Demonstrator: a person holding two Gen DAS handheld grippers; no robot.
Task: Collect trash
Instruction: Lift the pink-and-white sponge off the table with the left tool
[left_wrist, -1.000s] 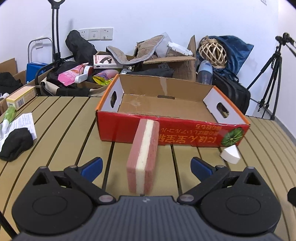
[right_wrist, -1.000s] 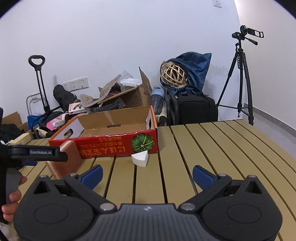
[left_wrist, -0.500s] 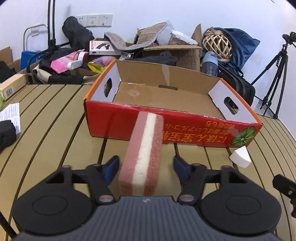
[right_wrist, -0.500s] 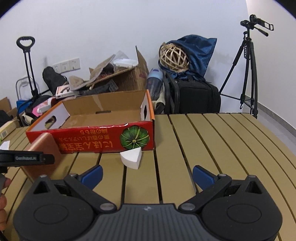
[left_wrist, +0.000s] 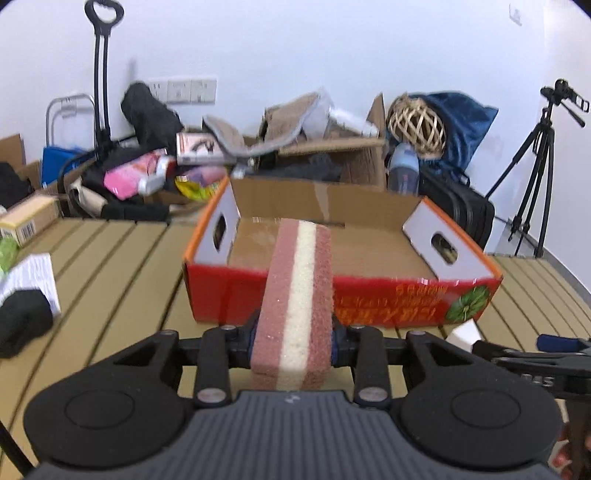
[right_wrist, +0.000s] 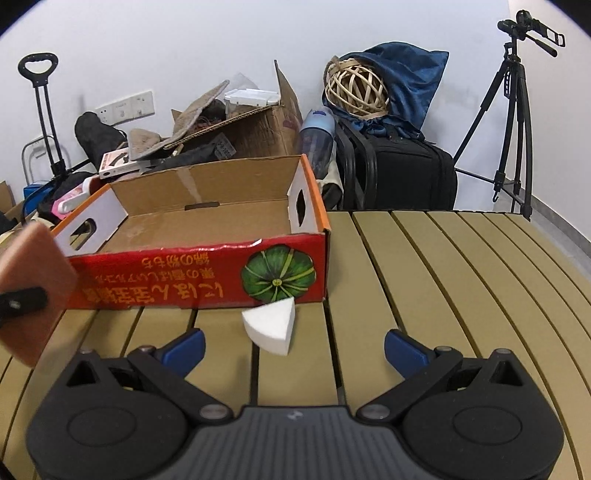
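My left gripper (left_wrist: 293, 338) is shut on a pink sponge with a white middle stripe (left_wrist: 295, 295) and holds it raised, its far end over the front wall of the red cardboard box (left_wrist: 369, 295). The sponge also shows at the left edge of the right wrist view (right_wrist: 33, 291). My right gripper (right_wrist: 293, 347) is open and empty, low over the table, with a white foam wedge (right_wrist: 271, 325) just ahead between its fingers. The wedge lies against the front of the box (right_wrist: 184, 280), which looks empty inside.
On the slatted wooden table (right_wrist: 443, 295) at the left lie a black cloth (left_wrist: 22, 321), a white paper (left_wrist: 33, 273) and a small carton (left_wrist: 29, 218). Behind the table are piled boxes, bags, a suitcase (right_wrist: 399, 177) and a tripod (right_wrist: 513, 110).
My left gripper closed on the sponge and lifted it toward the box. My right gripper moved closer to the white wedge and stayed open.
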